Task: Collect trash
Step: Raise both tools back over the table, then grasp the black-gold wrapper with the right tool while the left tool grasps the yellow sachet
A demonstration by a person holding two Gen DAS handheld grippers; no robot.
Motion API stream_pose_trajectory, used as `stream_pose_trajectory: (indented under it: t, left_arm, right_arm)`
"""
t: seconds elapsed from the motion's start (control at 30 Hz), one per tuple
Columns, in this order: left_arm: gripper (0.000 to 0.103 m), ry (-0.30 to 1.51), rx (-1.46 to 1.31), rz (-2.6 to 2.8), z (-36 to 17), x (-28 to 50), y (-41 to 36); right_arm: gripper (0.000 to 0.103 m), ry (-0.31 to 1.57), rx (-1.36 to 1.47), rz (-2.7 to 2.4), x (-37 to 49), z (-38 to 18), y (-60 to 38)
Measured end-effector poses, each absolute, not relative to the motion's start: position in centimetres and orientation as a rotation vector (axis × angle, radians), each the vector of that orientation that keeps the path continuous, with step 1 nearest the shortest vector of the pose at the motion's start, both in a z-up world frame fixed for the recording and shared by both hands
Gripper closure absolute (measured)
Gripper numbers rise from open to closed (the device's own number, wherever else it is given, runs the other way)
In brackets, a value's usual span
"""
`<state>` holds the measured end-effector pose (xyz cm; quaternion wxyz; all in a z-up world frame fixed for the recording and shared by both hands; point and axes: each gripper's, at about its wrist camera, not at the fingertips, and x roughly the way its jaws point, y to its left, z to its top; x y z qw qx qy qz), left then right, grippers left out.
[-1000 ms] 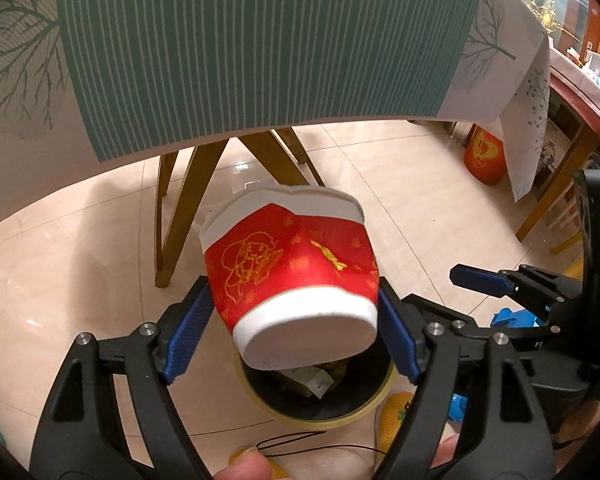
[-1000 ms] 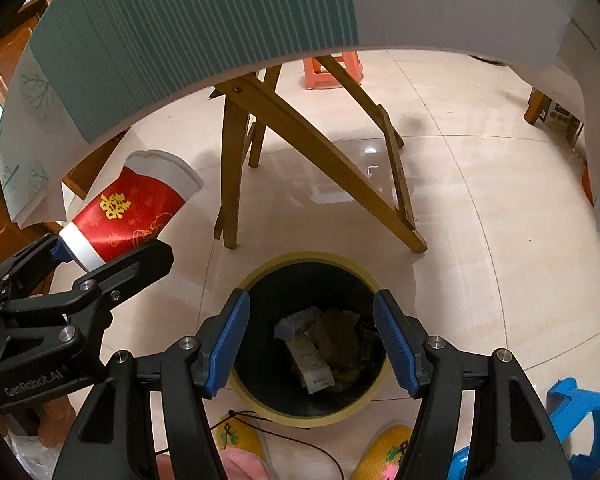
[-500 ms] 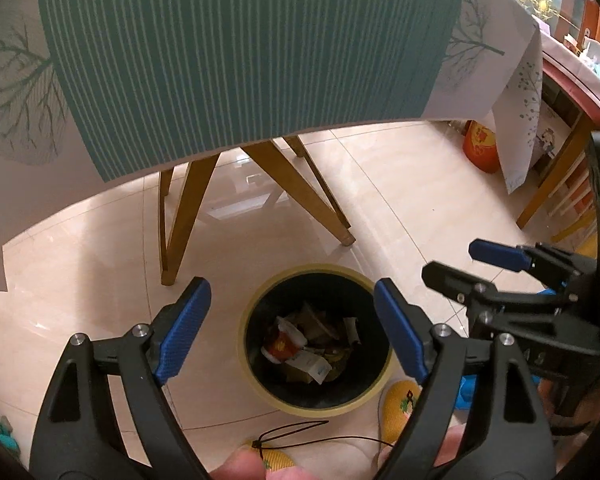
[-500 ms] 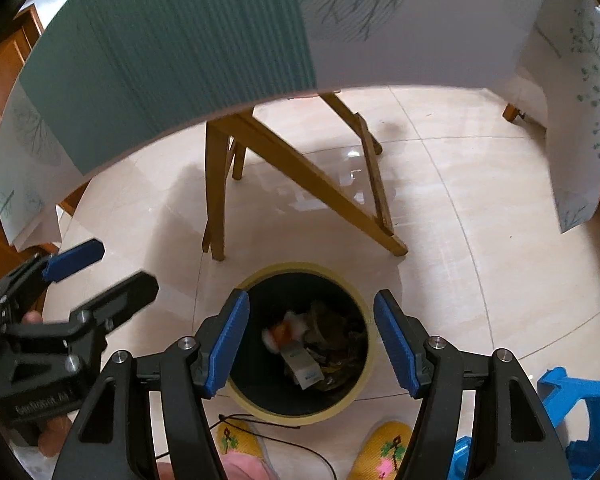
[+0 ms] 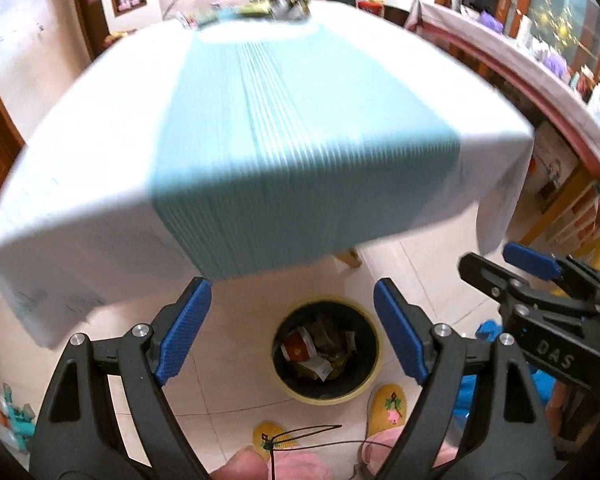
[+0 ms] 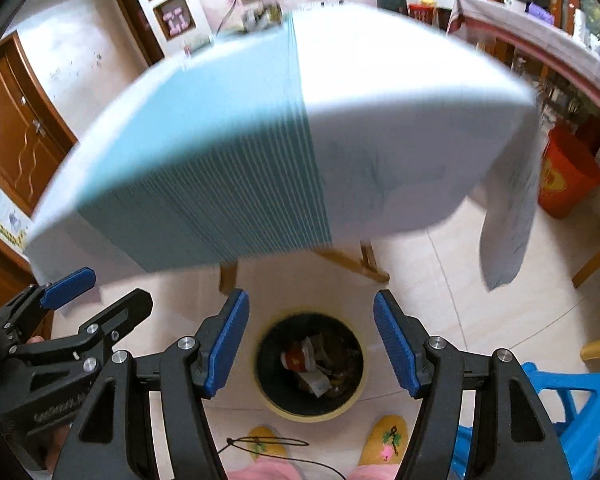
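Since a second ago the red paper cup (image 5: 298, 349) has left the left gripper (image 5: 292, 330) and now lies in the trash bin (image 5: 370, 382) among wrappers and scraps, and both views have lifted from under the table edge to above it — the tabletop (image 5: 308, 92) now shows from the top, blurred, with its white cloth and blue-green striped band.

The left gripper hangs over the bin with its blue pads (image 5: 184, 330) spread wide and nothing between them; only the bin's dark mouth shows in the gap. The right gripper (image 6: 310, 350) is likewise released, its pads (image 6: 226, 346) apart and bare, and it too looks down at the bin (image 6: 268, 398), where the cup (image 6: 296, 356) shows near the middle of the heap. Each gripper appears at the edge of the other's view, side by side.

The bin stands on the pale tiled floor (image 6: 440, 280), just in front of the table's wooden legs (image 6: 356, 262). Two yellow embroidered slippers (image 6: 384, 440) sit right beside the bin's near rim, and a blue plastic stool (image 6: 572, 396) stands to the right.
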<state>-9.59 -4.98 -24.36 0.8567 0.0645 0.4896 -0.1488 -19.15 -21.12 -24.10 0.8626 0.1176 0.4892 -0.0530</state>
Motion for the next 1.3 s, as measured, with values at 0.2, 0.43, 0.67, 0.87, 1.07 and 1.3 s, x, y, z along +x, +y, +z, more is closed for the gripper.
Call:
stream_pose_trajectory:
  t: [0.2, 0.43, 0.67, 0.87, 1.07, 1.3]
  left_arm:
    - [0.021, 0.976, 0.122, -0.297, -13.8, -5.8, -3.5]
    - [0.021, 0.879, 0.13, -0.293, -2.6, -1.7, -1.3]
    - [0.021, 0.828, 0.117, -0.282, 3.6, 3.4, 0.0]
    - [0.021, 0.852, 0.097, -0.233, 5.4, 9.7, 0.2]
    - [0.022, 0.914, 0.047, -0.203, 3.0, 17.7, -1.7]
    - [0.022, 0.942, -0.052, -0.16, -2.5, 26.7, -5.1]
  right_arm:
    - [0.037, 0.962, 0.265, -0.161, -17.1, -13.4, -20.2]
    - [0.037, 0.871, 0.24, -0.198, -13.3, -1.8, -19.1]
    - [0.037, 0.811, 0.246, -0.193, -7.9, 6.2, -18.5]
    - [0.037, 0.811, 0.233, -0.148, -1.9, 9.0, -20.3]
    - [0.037, 0.85, 0.21, -0.039, 8.1, 7.1, -23.8]
    - [0.037, 0.976, 0.157, 0.111, 22.2, 0.0, -28.6]
